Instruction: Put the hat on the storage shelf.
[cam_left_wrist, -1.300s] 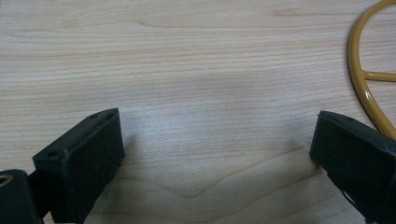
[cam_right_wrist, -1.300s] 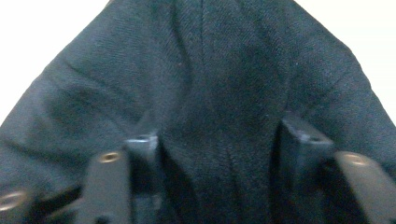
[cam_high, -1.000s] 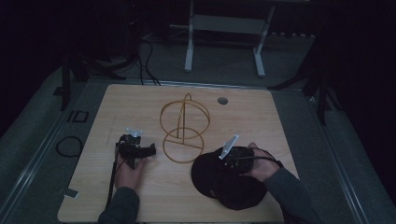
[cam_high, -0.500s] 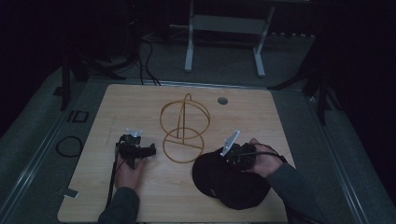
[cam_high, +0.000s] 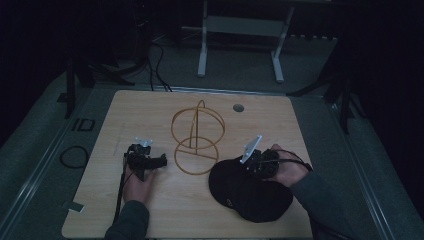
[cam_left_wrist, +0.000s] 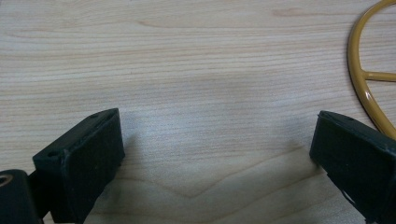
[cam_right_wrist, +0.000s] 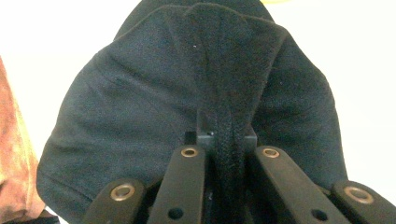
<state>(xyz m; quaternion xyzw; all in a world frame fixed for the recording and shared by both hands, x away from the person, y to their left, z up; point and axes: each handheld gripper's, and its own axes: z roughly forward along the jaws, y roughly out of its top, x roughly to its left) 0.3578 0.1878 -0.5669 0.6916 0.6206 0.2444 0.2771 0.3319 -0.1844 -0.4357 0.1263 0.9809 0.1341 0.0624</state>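
One black cap pinched in right hand-held gripper.

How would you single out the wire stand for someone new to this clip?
On the wooden table, look mid-table, between the left gripper and the black cap. The yellow wire stand is hoops on a flat ring, the sole open-frame thing.

High view sits above the person's side, looking forward and down over the whole tabletop. Left gripper view skims the wood close up, sharing the wire stand's yellow ring with it — right gripper view sits tight against the black cap, also seen from above.
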